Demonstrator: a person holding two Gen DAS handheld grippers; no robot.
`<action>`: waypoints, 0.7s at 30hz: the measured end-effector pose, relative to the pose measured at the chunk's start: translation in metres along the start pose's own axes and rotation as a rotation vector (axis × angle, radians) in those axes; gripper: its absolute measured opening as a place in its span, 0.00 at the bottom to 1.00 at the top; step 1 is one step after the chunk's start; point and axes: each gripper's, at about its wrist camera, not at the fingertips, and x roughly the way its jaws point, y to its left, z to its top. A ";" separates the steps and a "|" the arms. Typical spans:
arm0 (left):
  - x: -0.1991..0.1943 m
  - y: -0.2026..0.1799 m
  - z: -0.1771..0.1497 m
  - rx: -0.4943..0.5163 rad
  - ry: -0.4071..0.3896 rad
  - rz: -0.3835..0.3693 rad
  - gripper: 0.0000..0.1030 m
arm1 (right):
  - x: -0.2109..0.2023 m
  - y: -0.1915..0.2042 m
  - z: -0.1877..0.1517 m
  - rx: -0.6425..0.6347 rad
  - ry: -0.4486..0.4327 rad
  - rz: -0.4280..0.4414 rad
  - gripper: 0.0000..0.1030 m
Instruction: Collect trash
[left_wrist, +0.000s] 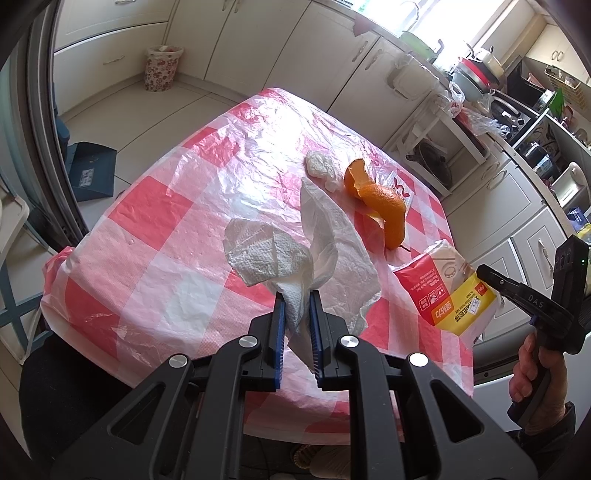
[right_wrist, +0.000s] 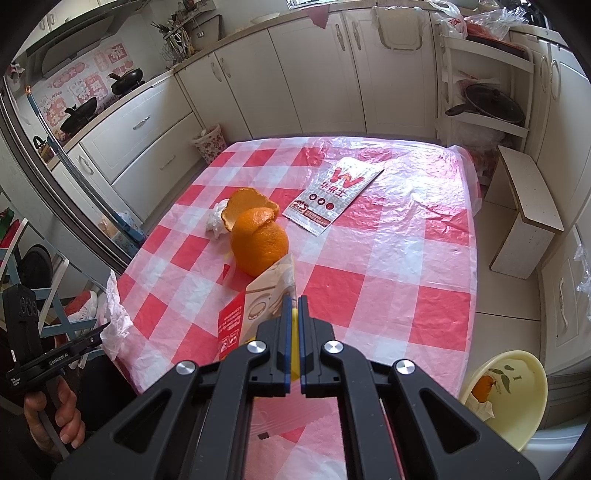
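My left gripper (left_wrist: 295, 295) is shut on a white paper towel (left_wrist: 273, 258), held above the checked tablecloth (left_wrist: 155, 236). My right gripper (right_wrist: 294, 301) is shut on a red and yellow wrapper (right_wrist: 255, 306), which also shows in the left wrist view (left_wrist: 443, 291). Orange peel (left_wrist: 384, 203) lies mid-table and shows in the right wrist view (right_wrist: 258, 240). A crumpled white tissue (left_wrist: 321, 168) lies beside it. A flat red and white packet (right_wrist: 332, 195) lies farther back.
A pale yellow bin (right_wrist: 513, 391) with scraps inside stands off the table's near right corner. A floral waste basket (left_wrist: 162, 66) stands on the floor by the cabinets. A white stool (right_wrist: 524, 210) is right of the table. Kitchen cabinets surround the table.
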 end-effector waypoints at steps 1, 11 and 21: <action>0.000 0.000 0.000 0.000 0.000 0.000 0.12 | 0.000 0.000 0.000 0.000 -0.001 0.001 0.03; -0.003 -0.001 0.001 0.003 -0.004 -0.004 0.12 | -0.004 -0.001 -0.001 0.005 -0.010 0.006 0.03; -0.012 -0.003 0.001 0.013 -0.021 -0.025 0.12 | -0.016 -0.002 -0.003 0.017 -0.032 0.014 0.04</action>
